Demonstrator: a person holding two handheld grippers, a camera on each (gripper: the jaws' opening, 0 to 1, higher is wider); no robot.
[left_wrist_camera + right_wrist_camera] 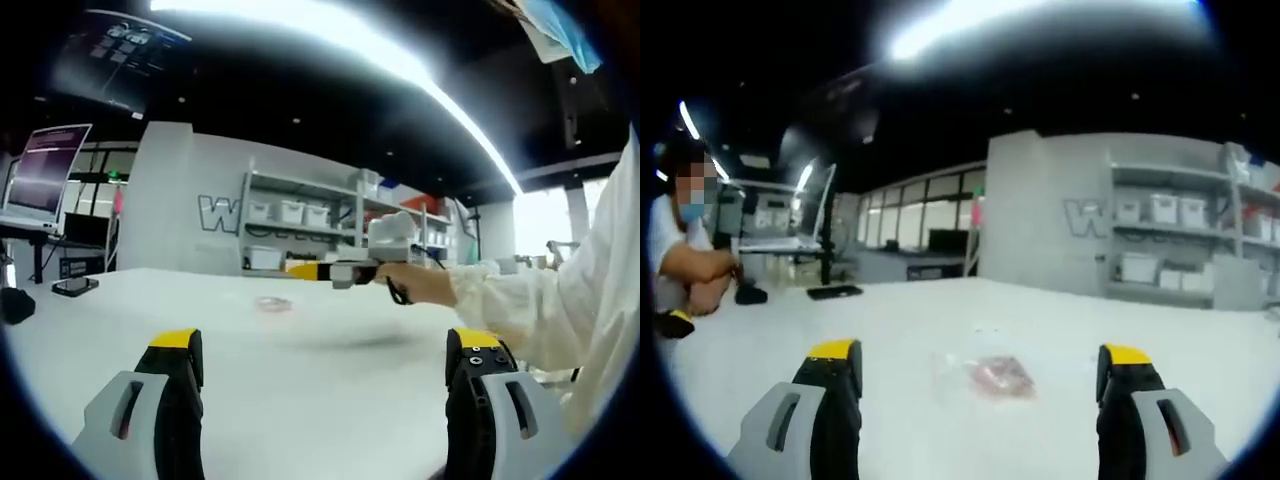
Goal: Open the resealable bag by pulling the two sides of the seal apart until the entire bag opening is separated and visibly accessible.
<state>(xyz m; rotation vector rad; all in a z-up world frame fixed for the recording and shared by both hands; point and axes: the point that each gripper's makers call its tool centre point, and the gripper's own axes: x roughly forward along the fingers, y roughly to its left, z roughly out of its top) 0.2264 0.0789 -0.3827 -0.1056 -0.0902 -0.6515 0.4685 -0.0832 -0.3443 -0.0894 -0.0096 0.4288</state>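
Above bag (990, 377), grippers wide, empty.

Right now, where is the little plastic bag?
In the right gripper view, the resealable bag lies flat on the white table, ahead of and between the open right tongs. In the left gripper view it sits farther off, mid-table.

Wall lettering (218, 213): a large pale "W" on the grey wall, left gripper view; the letters after it are hidden behind the shelving (300, 225).
Same lettering (1087, 217): the "W" shows again in the right gripper view, cut off by the shelf unit.
Monitor (45, 170): lines of text on a purple-tinted screen, too small to read.
Overhead screen (120, 45): blocks of text or icons, illegible.
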